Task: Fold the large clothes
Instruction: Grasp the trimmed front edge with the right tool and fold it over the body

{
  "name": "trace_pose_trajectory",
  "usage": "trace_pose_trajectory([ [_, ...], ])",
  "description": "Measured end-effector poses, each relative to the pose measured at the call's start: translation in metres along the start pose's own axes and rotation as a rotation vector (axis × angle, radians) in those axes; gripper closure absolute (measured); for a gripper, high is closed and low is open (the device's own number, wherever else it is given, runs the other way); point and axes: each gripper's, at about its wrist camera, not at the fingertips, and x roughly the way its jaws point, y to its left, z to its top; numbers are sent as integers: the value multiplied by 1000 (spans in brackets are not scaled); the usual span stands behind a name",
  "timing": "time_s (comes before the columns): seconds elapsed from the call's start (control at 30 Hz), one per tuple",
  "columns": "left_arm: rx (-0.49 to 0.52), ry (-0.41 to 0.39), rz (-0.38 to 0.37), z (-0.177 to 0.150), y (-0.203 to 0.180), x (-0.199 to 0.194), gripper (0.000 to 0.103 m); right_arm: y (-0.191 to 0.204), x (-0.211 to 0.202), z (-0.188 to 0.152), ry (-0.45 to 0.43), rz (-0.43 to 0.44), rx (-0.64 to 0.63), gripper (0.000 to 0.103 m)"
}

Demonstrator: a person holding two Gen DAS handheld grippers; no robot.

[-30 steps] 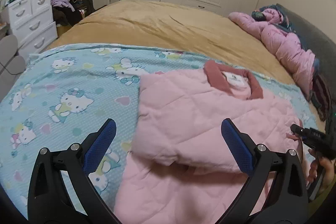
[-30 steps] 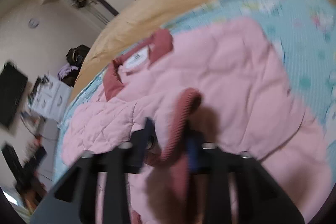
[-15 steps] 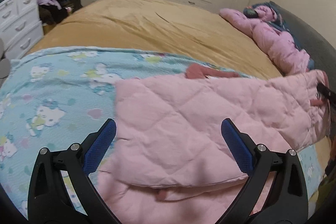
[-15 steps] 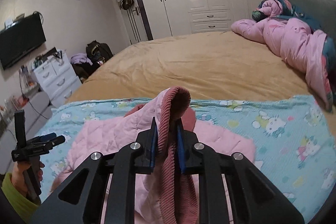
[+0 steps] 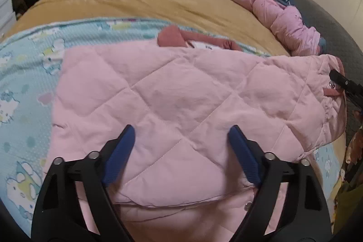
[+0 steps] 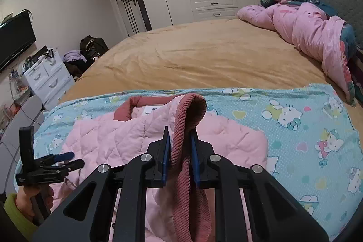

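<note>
A pink quilted jacket (image 5: 172, 92) lies on the cartoon-print sheet (image 6: 306, 128), the camel bedspread (image 6: 204, 56) beyond at twelve o'clock. The right gripper (image 6: 179, 149) pinches its ribbed cuff (image 6: 188, 115). The left gripper (image 5: 181, 140), jaws just narrowing yet apart, hovers over the fabric.

Bed with things on it

The bed (image 6: 204, 56) has a tan cover. On its near part lies a blue cartoon sheet (image 6: 306, 128), with a pink jacket (image 5: 181, 92) on it. A pink duvet (image 6: 313, 31) is bunched near the headboard.
</note>
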Motion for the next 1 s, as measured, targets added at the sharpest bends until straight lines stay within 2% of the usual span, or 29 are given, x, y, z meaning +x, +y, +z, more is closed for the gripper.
trace_pose_trajectory([
  [0.27, -3, 34, 2, -7, 6, 14, 34, 3, 7, -3, 22, -16, 4, 87],
  [0.37, 12, 48, 23, -10, 3, 20, 34, 5, 9, -2, 37, -40, 0, 77],
  [0.4, 18, 53, 29, -10, 3, 22, 34, 5, 10, -2, 43, -46, 3, 72],
  [0.43, 20, 55, 33, -10, 3, 23, 34, 5, 11, -2, 54, -50, 5, 63],
  [0.5, 22, 61, 38, -10, 3, 26, 34, 6, 9, -3, 46, -72, 2, 55],
  [0.6, 17, 58, 32, -11, 4, 27, 33, 11, 2, -4, 12, -92, -12, 44],
  [0.67, 20, 59, 35, -11, 4, 28, 33, 18, 2, -6, 8, -68, -17, 43],
  [0.9, 28, 60, 40, -13, 4, 29, 33, 63, 37, -24, 122, 7, -117, 42],
  [1.0, 32, 62, 42, -14, 3, 31, 33, 80, 62, -36, 212, -11, -171, 33],
])
